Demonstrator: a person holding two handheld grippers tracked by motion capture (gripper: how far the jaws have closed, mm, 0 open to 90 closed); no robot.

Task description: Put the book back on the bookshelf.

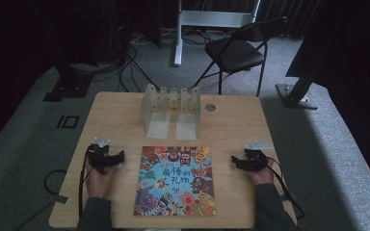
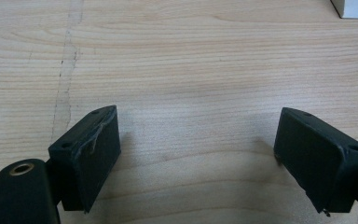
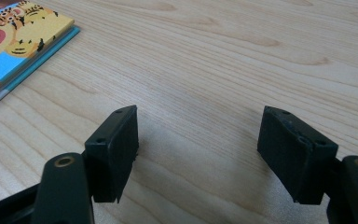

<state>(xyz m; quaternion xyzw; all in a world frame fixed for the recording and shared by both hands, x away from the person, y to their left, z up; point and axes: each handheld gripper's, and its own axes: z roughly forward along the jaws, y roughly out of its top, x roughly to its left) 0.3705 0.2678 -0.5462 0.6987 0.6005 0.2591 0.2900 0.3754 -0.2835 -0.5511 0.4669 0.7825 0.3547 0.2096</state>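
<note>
A colourful picture book [image 1: 175, 180] with cartoon animals lies flat on the wooden table [image 1: 231, 125], front centre. My left gripper [image 1: 110, 155] rests on the table left of the book, jaws open with only bare wood between them [image 2: 198, 140]. To the right of the book sits my right gripper [image 1: 241, 161], also open over bare wood [image 3: 198, 135]. The book's corner [image 3: 16, 44] shows at the upper left of the right gripper view. Neither gripper touches the book.
A translucent plastic rack [image 1: 171, 102] with upright dividers stands at the table's back centre, behind the book. A small round grommet [image 1: 210, 108] sits to its right. A black folding chair [image 1: 241, 48] and stand bases are on the floor beyond.
</note>
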